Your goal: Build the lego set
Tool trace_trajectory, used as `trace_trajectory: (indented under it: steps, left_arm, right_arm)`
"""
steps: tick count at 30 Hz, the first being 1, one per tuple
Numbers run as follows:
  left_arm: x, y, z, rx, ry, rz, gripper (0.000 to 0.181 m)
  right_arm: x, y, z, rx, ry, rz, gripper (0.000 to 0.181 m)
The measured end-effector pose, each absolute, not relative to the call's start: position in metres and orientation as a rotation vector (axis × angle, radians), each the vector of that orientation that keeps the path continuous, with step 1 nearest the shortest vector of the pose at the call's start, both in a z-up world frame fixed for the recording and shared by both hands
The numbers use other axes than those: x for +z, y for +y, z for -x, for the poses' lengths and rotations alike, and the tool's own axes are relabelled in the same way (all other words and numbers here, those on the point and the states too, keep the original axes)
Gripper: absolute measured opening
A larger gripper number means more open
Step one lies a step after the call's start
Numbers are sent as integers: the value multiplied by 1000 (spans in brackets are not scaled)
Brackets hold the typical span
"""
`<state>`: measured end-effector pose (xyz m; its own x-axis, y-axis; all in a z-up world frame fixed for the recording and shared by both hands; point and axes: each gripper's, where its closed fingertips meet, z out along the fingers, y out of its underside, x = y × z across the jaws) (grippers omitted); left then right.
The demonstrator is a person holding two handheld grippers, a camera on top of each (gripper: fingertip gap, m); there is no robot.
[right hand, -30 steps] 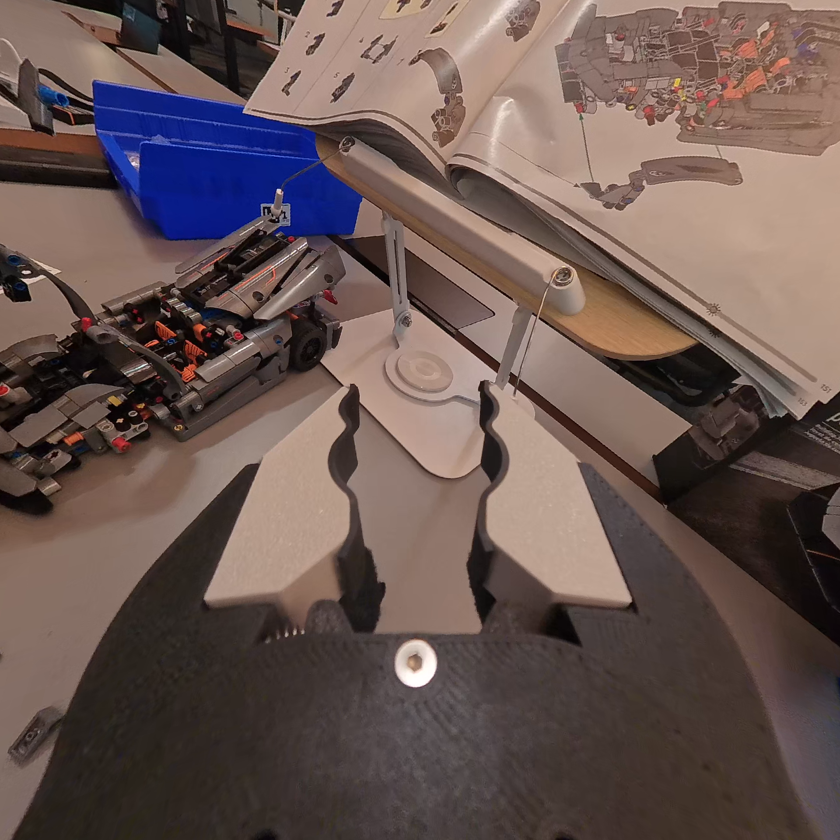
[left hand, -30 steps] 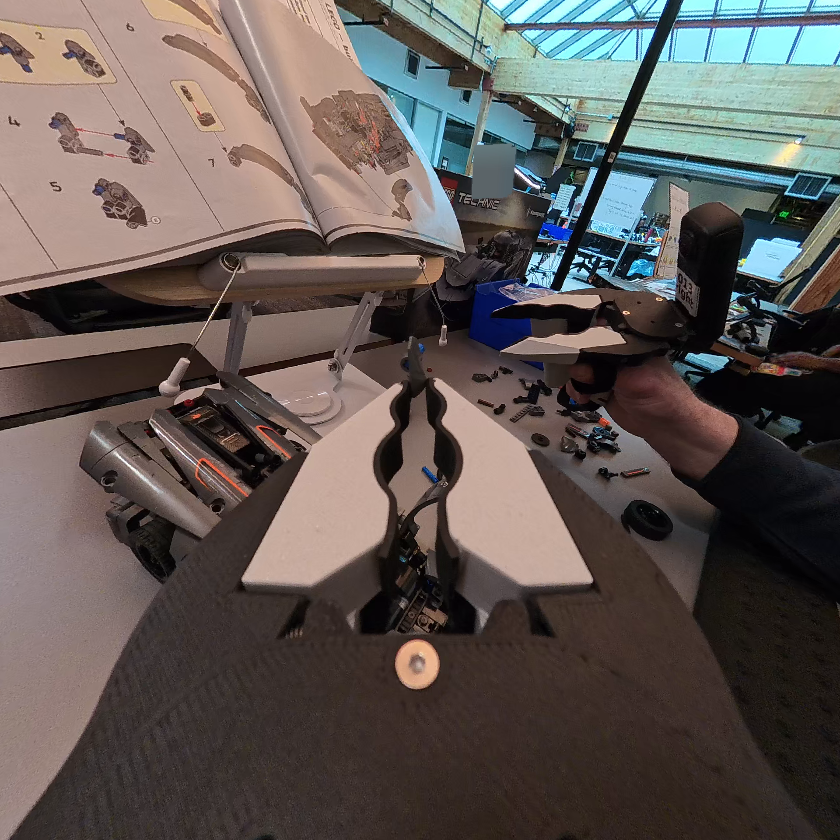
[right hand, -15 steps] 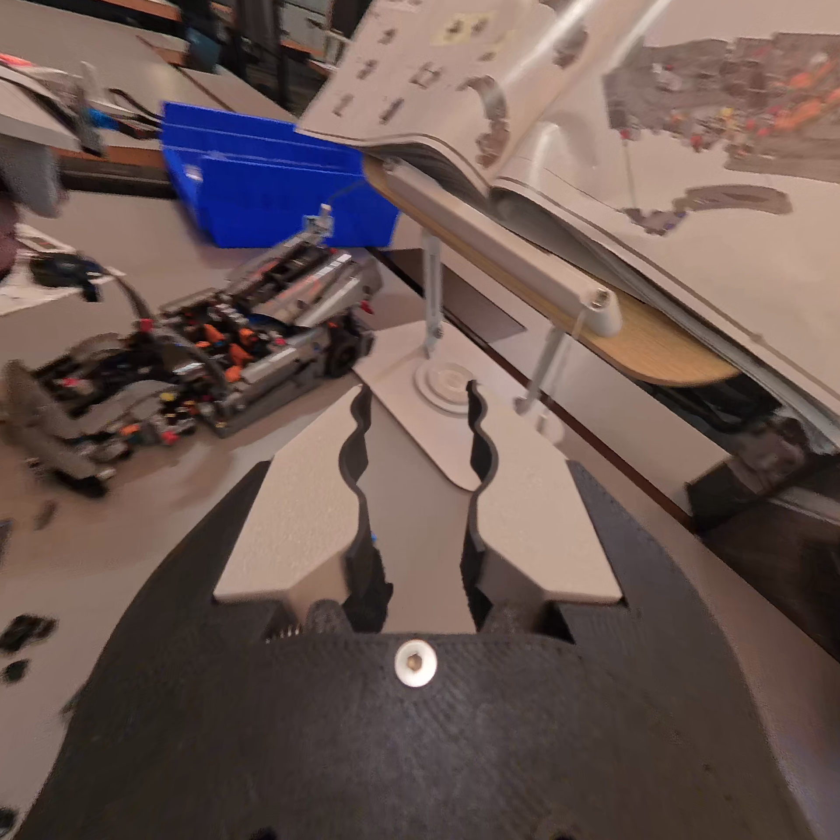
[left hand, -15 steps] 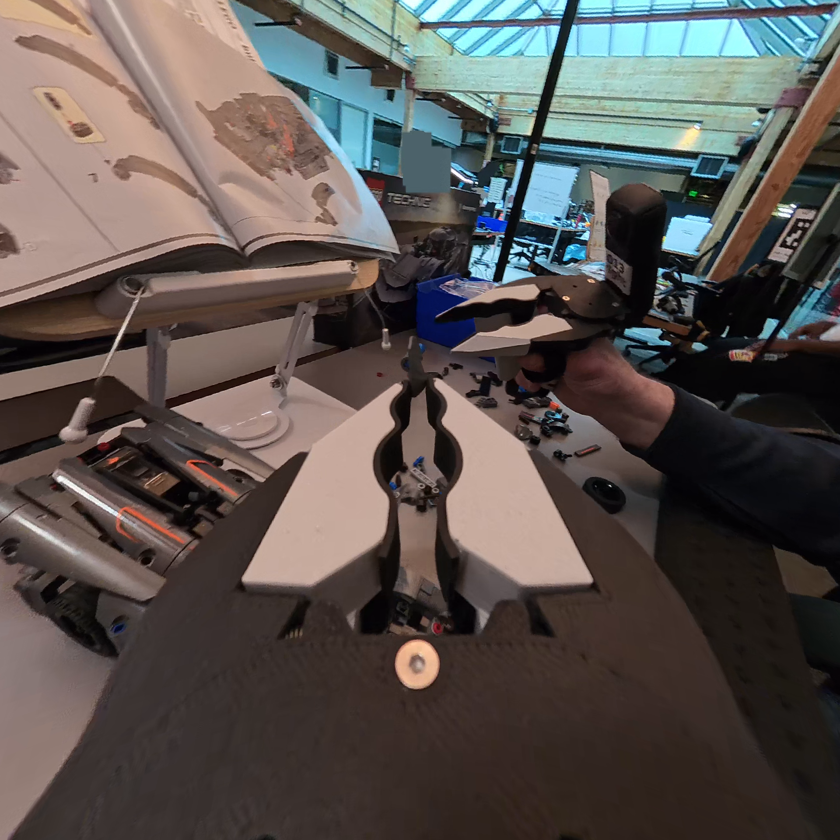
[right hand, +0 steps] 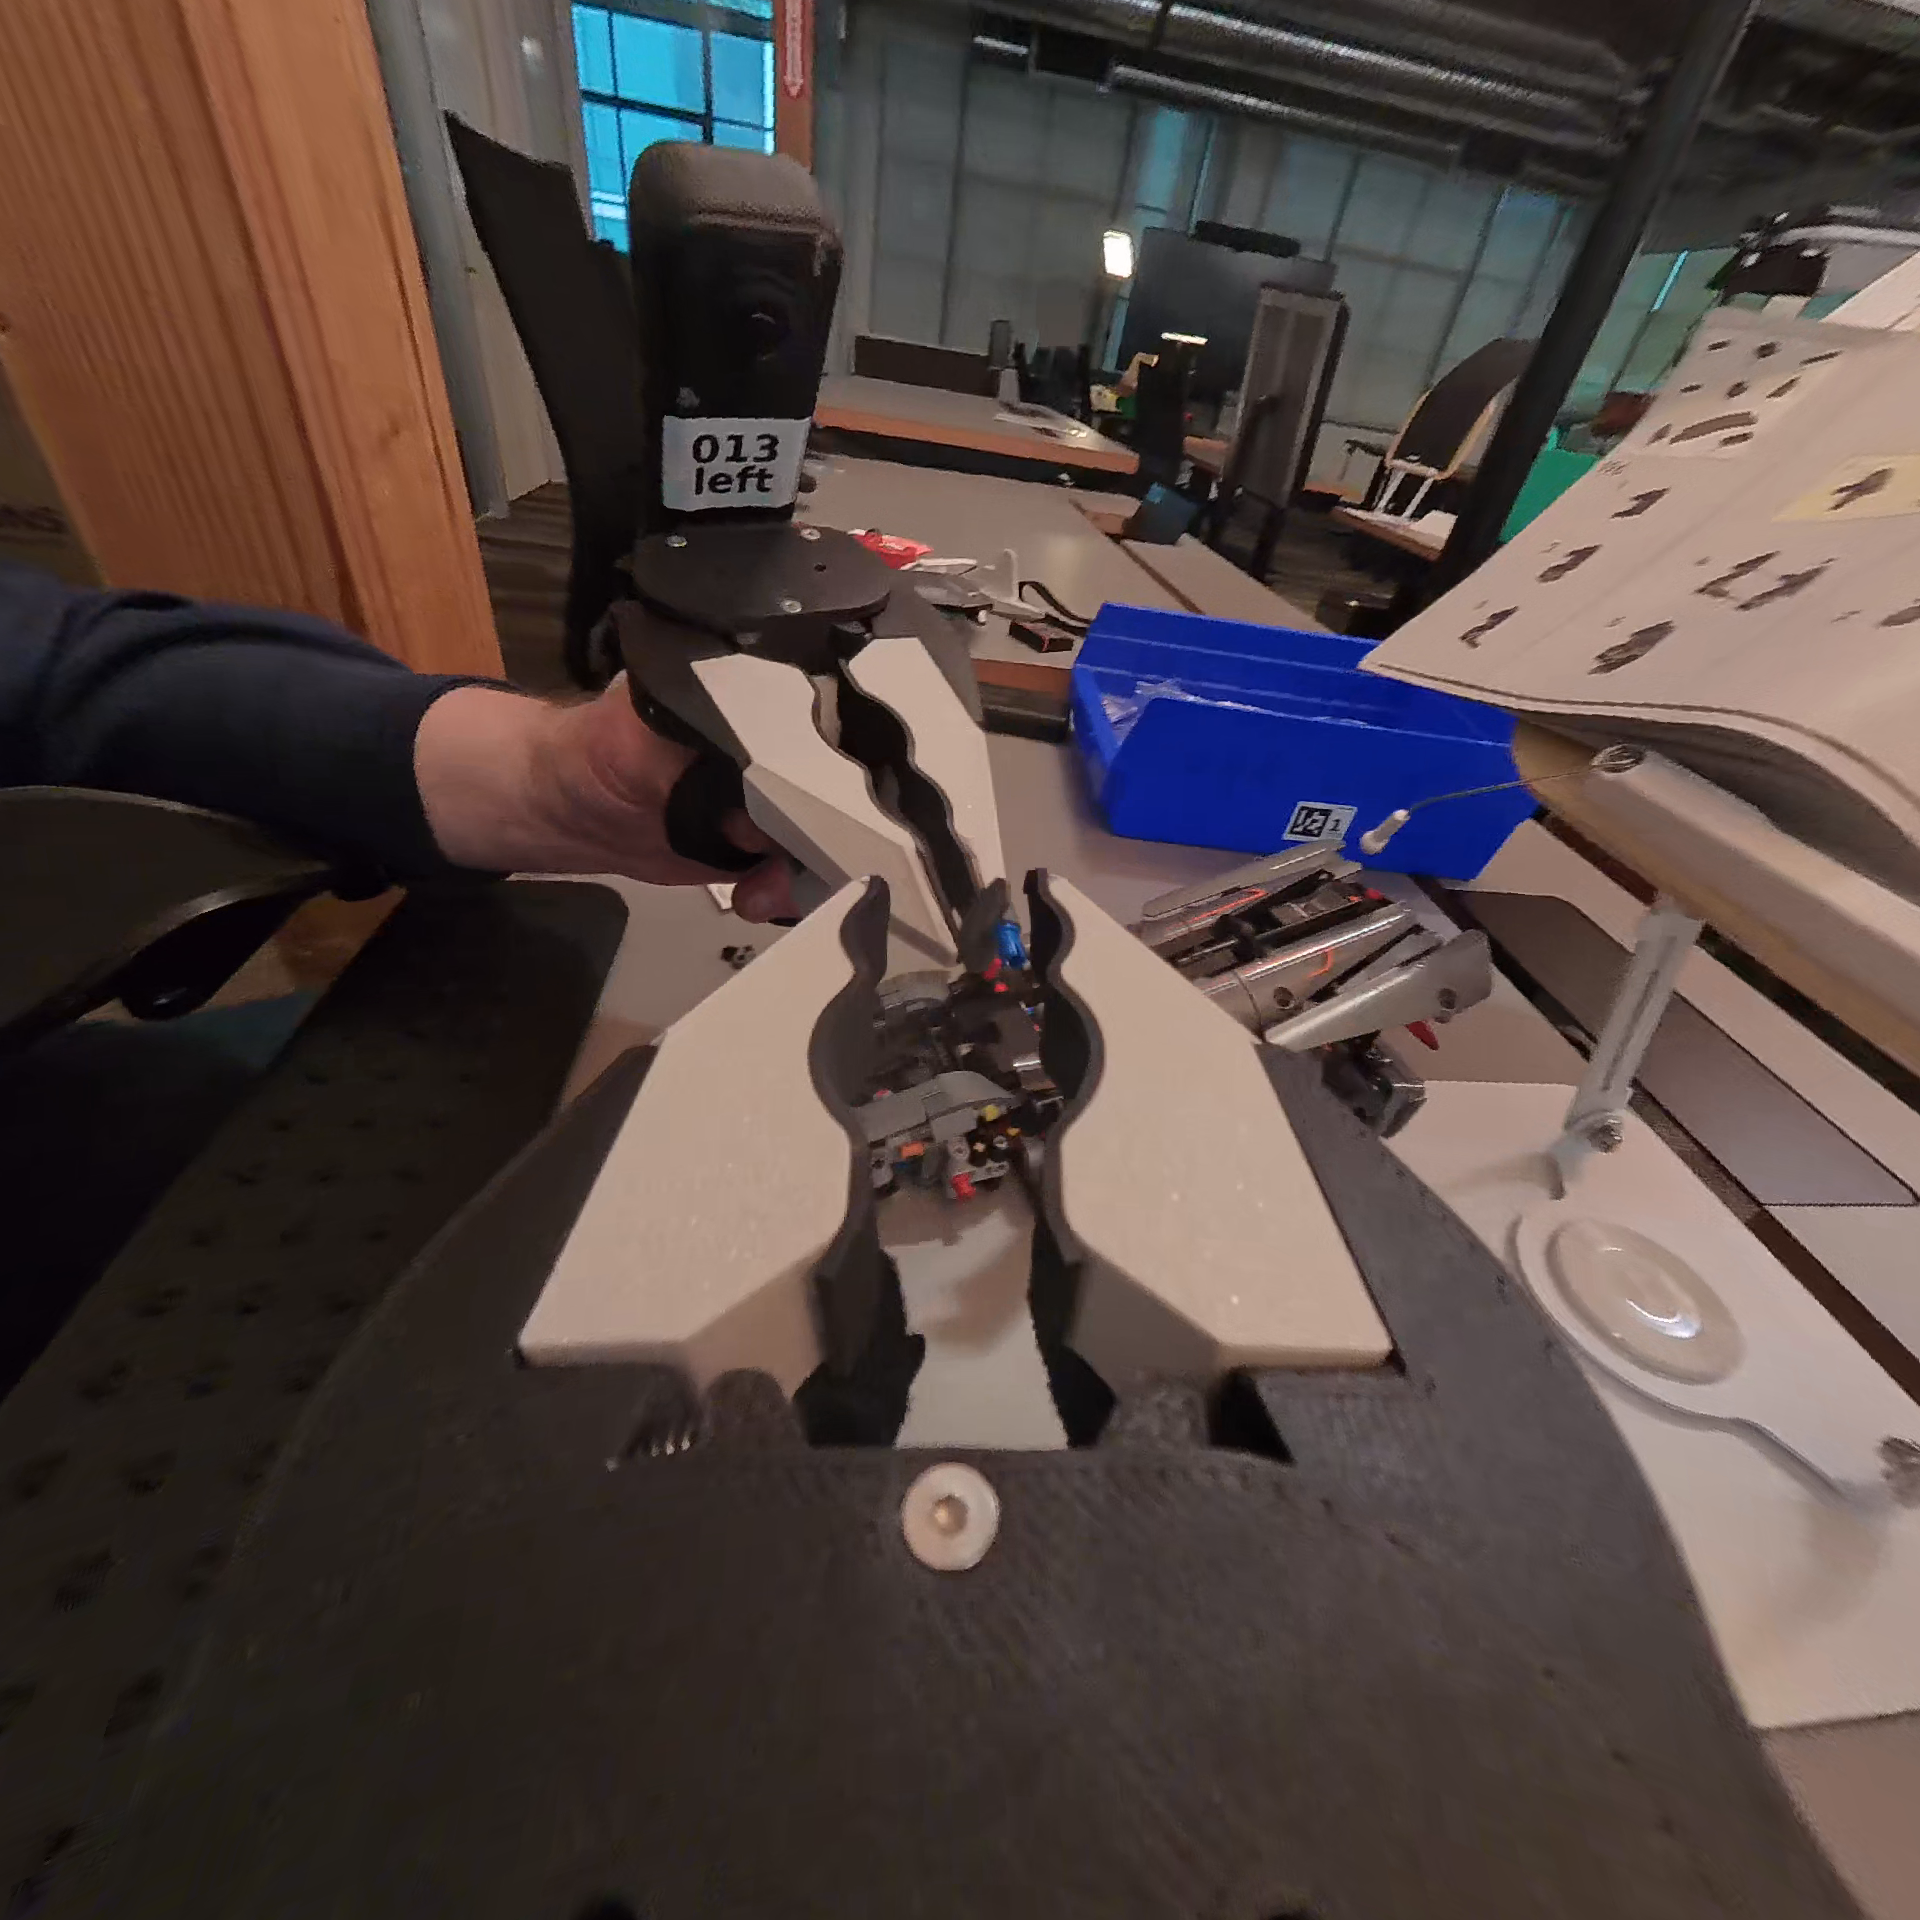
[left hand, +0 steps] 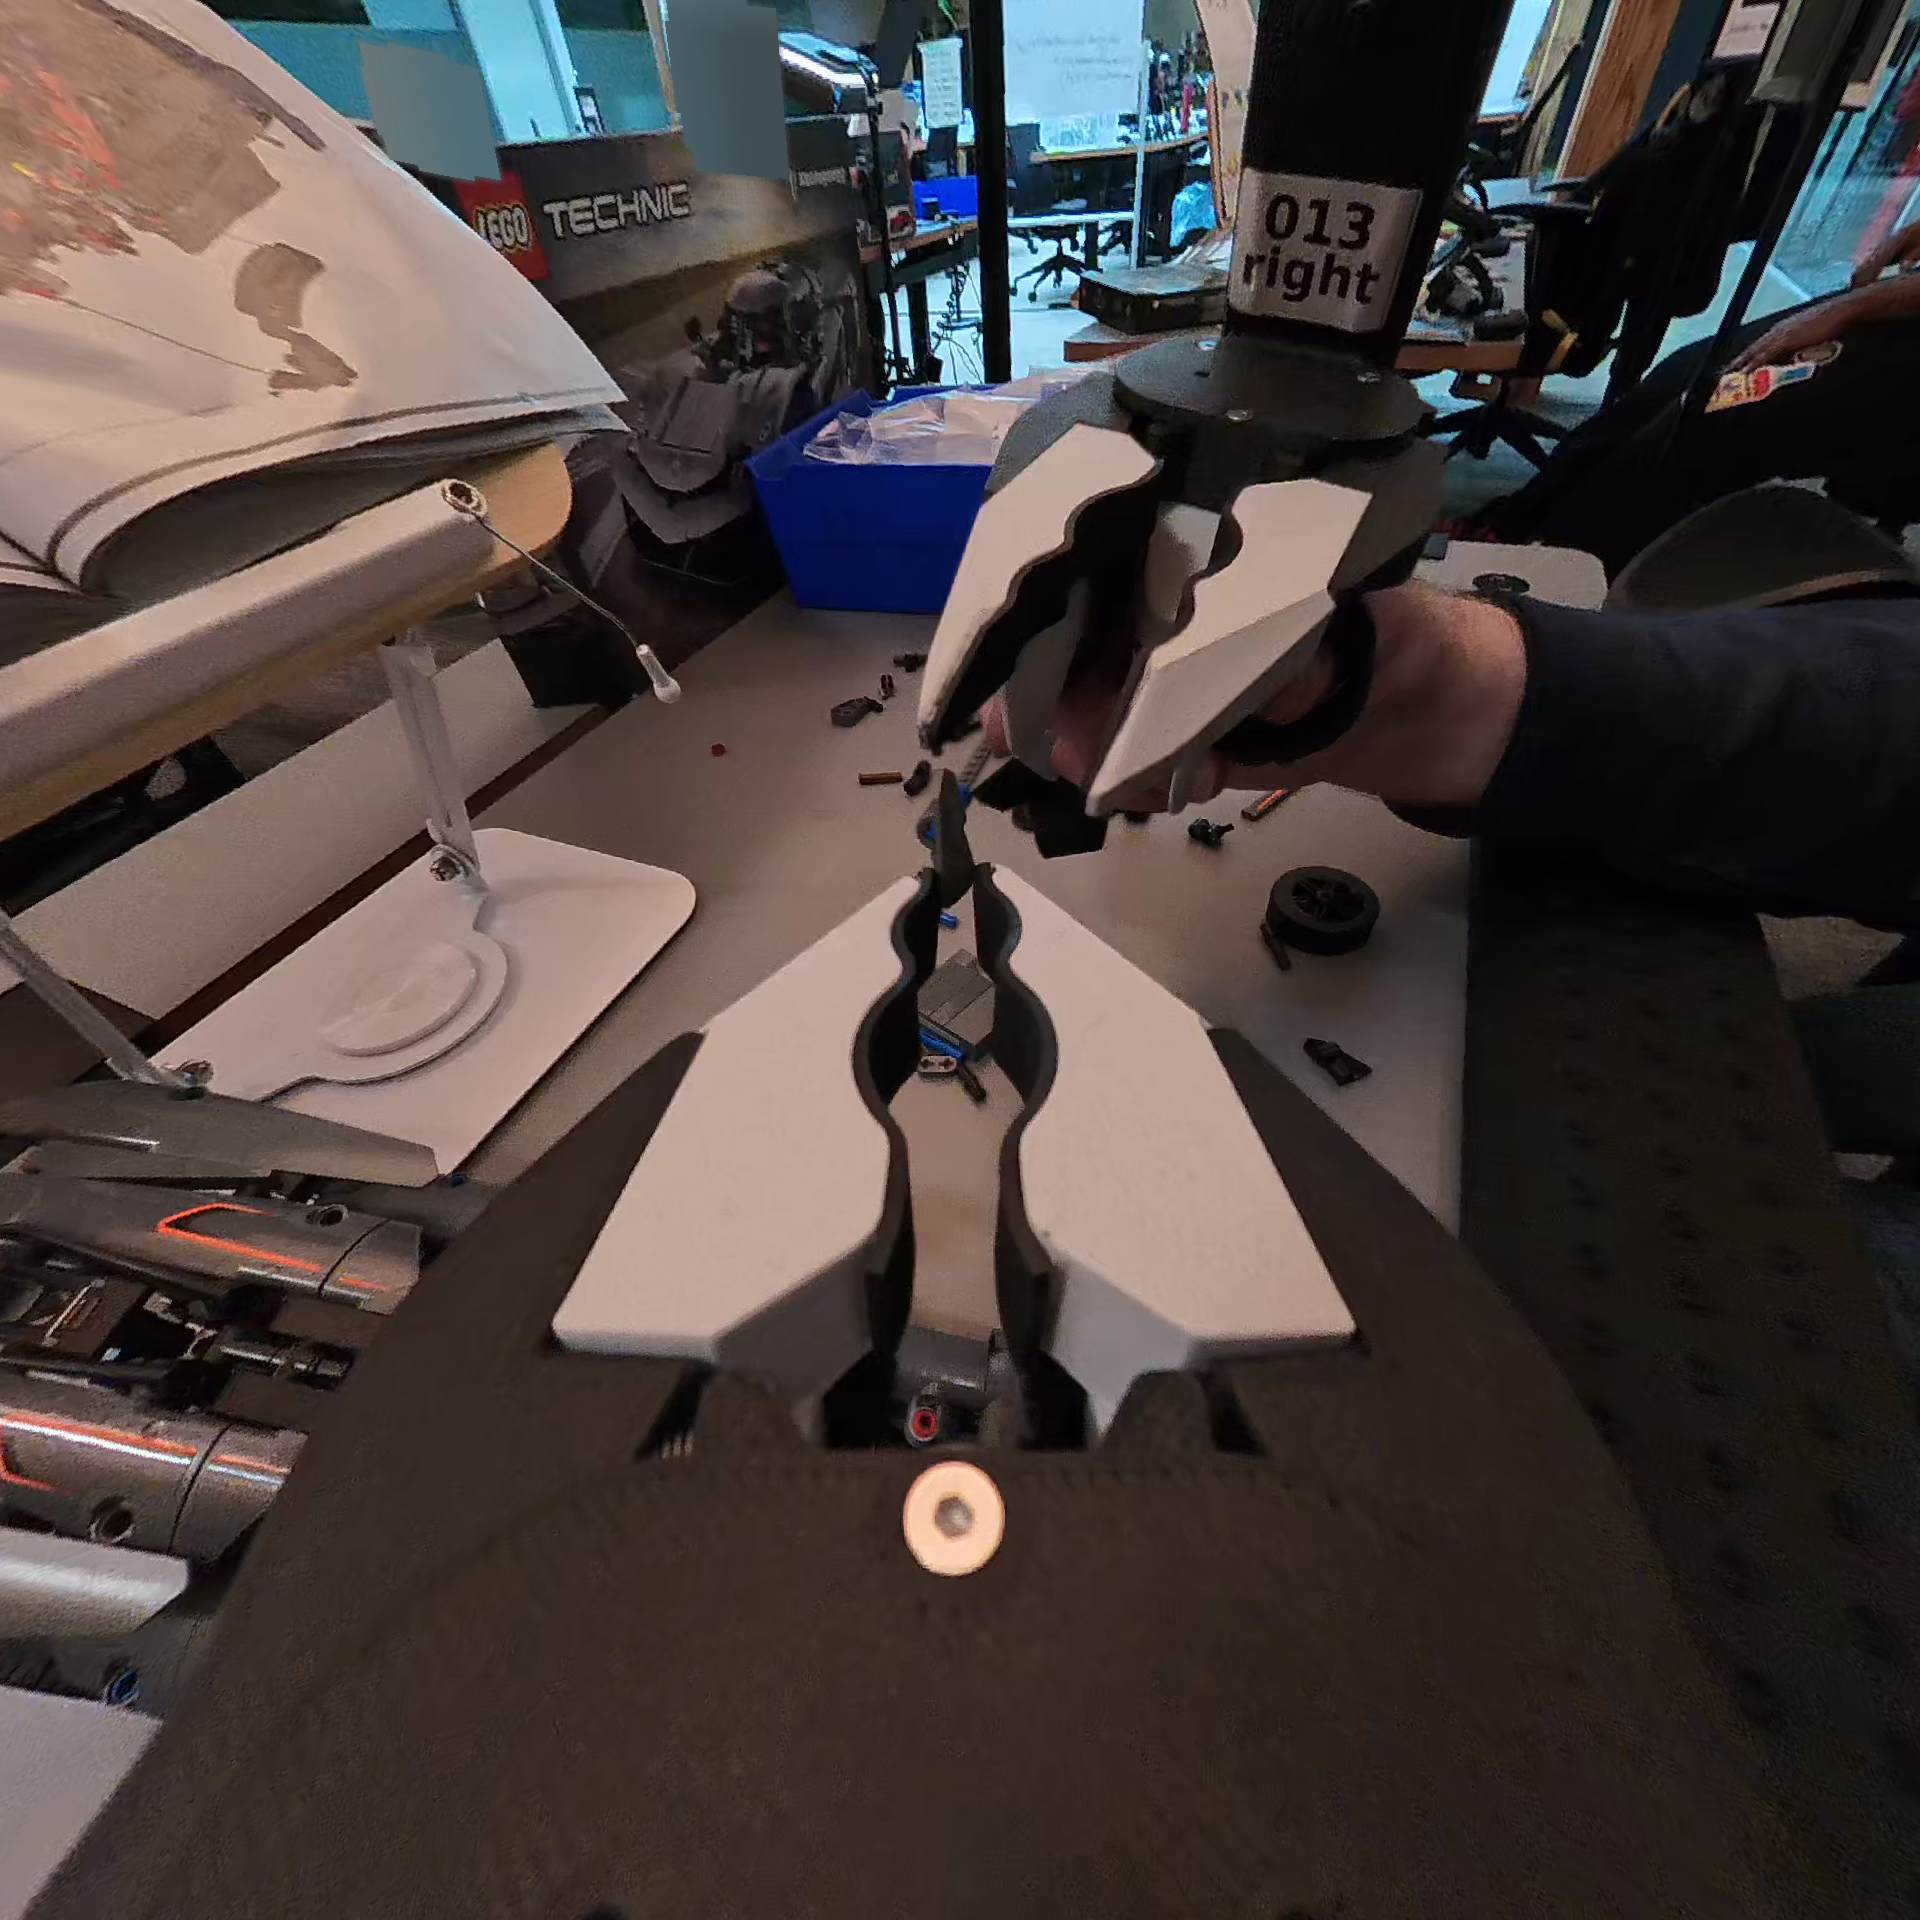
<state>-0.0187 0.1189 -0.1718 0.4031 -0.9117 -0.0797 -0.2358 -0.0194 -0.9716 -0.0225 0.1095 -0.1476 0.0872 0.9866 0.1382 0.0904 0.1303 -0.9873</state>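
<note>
The build looks well along: a large grey car body [right hand: 1309,956] sits on the surface [left hand: 790,831] by the stand [left hand: 436,966], with a smaller sub-assembly [right hand: 956,1101] beside it. Loose pieces [left hand: 904,774] and a wheel [left hand: 1322,910] lie unused, so much seems left. The left gripper [left hand: 951,883] has its jaws narrow on a small dark part [left hand: 951,831]. The right gripper [right hand: 956,904] faces it tip to tip, jaws partly apart and empty. Room is tight: the manual [left hand: 239,343] overhangs one side, and the surface edge is near.

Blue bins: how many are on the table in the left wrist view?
1. The blue bin stands at the far side, behind the right gripper; others may be hidden.
</note>
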Motion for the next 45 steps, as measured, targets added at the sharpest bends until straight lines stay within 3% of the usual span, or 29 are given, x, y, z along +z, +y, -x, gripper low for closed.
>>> trace_trajectory:
  steps: [6, 10, 24, 40, 45]
  left_arm:
    - [-175, 116, 16, -751, 1087, 1528, 4]
    - [-176, 114, 13, -750, 1103, 1525, 4]
    - [-172, 116, 15, -773, 1071, 1518, 4]
    - [-175, 113, 12, -768, 1093, 1514, 4]
    - [-169, 114, 15, -802, 1058, 1506, 4]
  right_arm:
    - [-150, 107, 25, 1000, -1273, 1215, 17]
    - [-148, 106, 23, 992, -1274, 1188, 0]
    - [-150, 112, 21, 1010, -1247, 1226, 13]
    - [-155, 109, 22, 1006, -1278, 1234, 0]
    - [-153, 113, 21, 1015, -1250, 1250, 13]
